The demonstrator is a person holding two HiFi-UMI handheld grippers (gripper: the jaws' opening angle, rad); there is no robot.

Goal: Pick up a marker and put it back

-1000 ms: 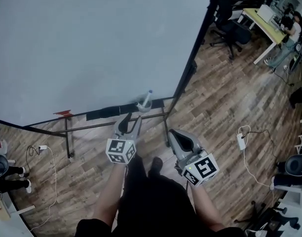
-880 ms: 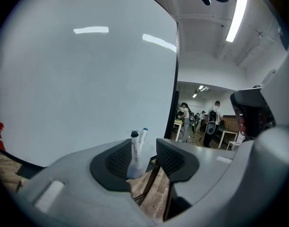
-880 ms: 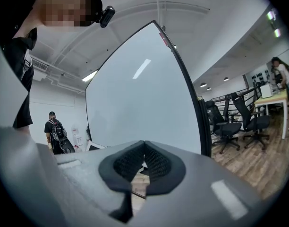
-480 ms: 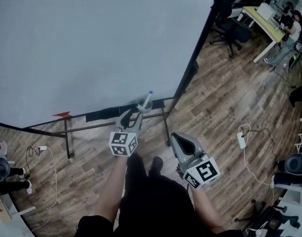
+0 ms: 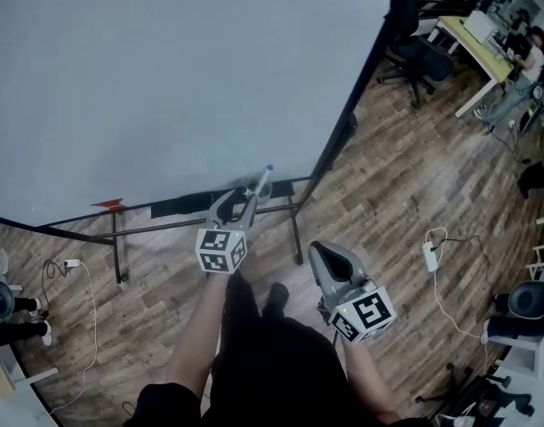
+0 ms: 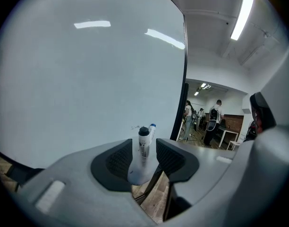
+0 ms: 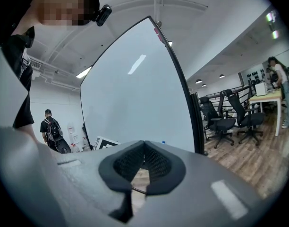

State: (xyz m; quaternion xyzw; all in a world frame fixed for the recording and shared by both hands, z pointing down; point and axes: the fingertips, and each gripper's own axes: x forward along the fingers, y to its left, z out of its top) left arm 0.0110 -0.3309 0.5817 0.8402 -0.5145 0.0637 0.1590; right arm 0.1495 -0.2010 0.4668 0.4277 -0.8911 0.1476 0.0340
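Note:
A white cup [image 5: 256, 189] stands on the whiteboard's ledge and holds two markers, one black-capped [image 6: 143, 142] and one blue-capped [image 5: 267, 173] [image 6: 152, 128]. My left gripper [image 5: 239, 199] [image 6: 144, 150] is open right at the cup [image 6: 139, 170]. The black-capped marker stands in the gap between its dark pads [image 6: 118, 158]; I see no clear contact. My right gripper [image 5: 319, 251] [image 7: 143, 146] hangs lower and to the right over the floor, shut, with nothing in it.
The big whiteboard [image 5: 165, 78] fills the upper left, on a black stand [image 5: 296, 229]. A red item [image 5: 109, 205] lies on the ledge at the left. Cables and a power strip [image 5: 429, 254] lie on the wood floor. Office chairs [image 5: 414, 56] and a desk [image 5: 472, 38] stand far right.
My left gripper has moved forward to the cup, so its jaws now flank the black-capped marker. The right gripper has hardly moved.

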